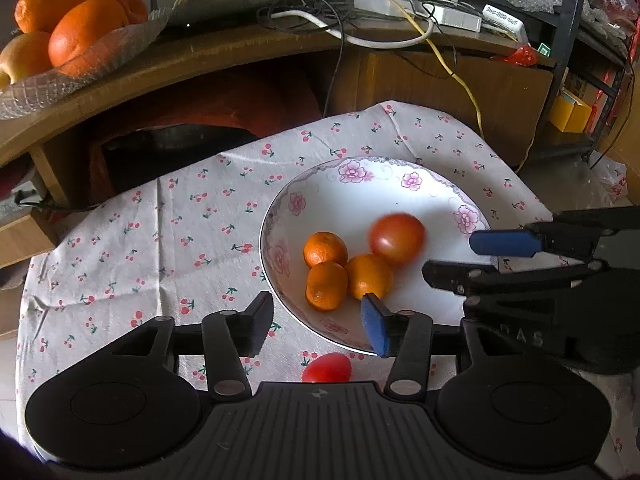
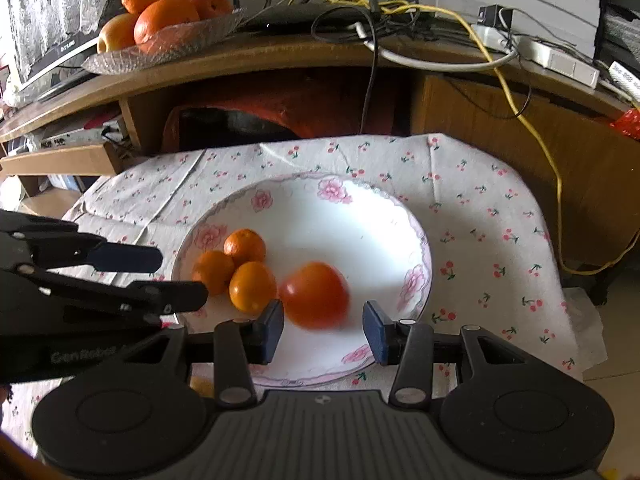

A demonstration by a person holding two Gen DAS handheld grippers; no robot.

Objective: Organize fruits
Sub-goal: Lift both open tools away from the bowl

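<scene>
Cherry-print cloth (image 2: 480,208) under glossy floral plate (image 2: 360,216); inside: three dimpled mandarins (image 2: 244,246), blurred round tomato (image 2: 314,294) (unheld). Left gripper (image 1: 316,320) and right gripper (image 2: 324,330): both apart.

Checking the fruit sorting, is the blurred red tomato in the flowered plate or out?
In: the red tomato lies inside the flowered plate, beside three mandarins.
</scene>
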